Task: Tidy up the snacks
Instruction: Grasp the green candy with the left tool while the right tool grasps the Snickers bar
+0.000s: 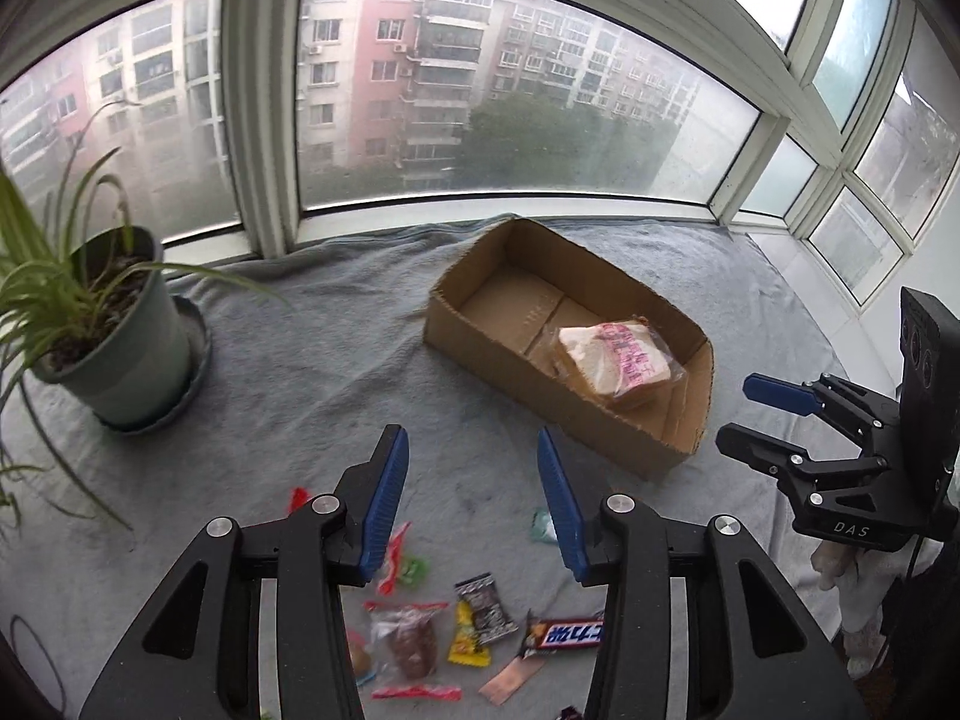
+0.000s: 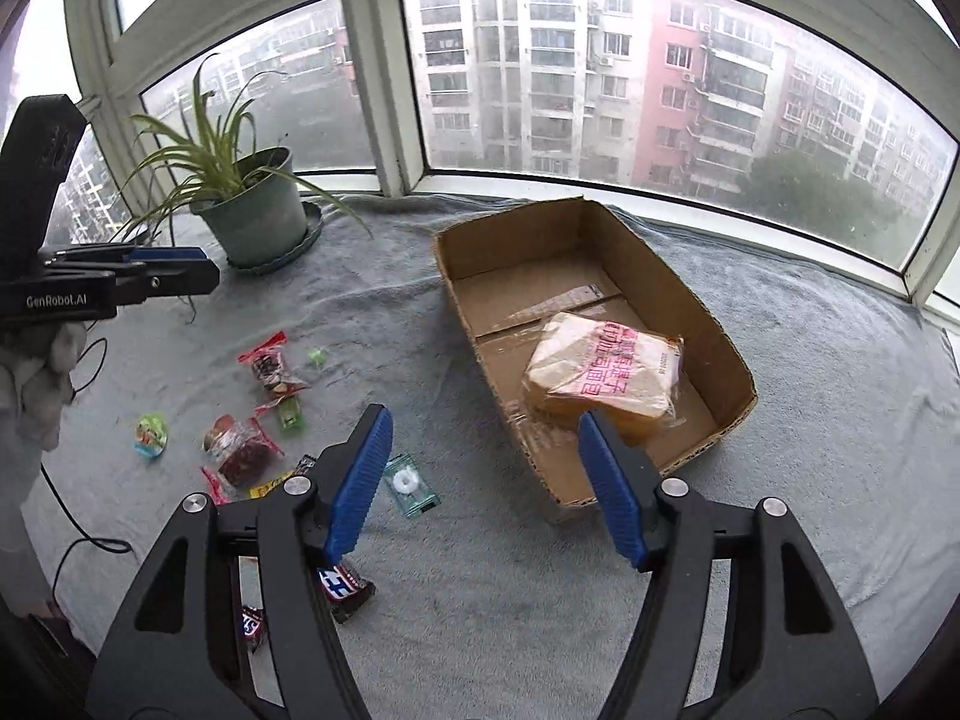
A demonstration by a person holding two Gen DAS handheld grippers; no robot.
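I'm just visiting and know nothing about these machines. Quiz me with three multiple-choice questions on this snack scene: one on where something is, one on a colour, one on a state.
1. Where is the wrapped bread?
A. Inside the cardboard box
B. Beside the potted plant
C. Among the loose snacks

2. What colour are the pads on the jaws?
A. Red
B. Blue
C. Yellow

3. How does the left gripper stand?
A. Shut on a snack
B. Shut and empty
C. Open, holding nothing

Answers: 1 A, the bread lies on the box floor. 2 B, both wrist views show blue pads. 3 C, its jaws are spread with only cloth between them.
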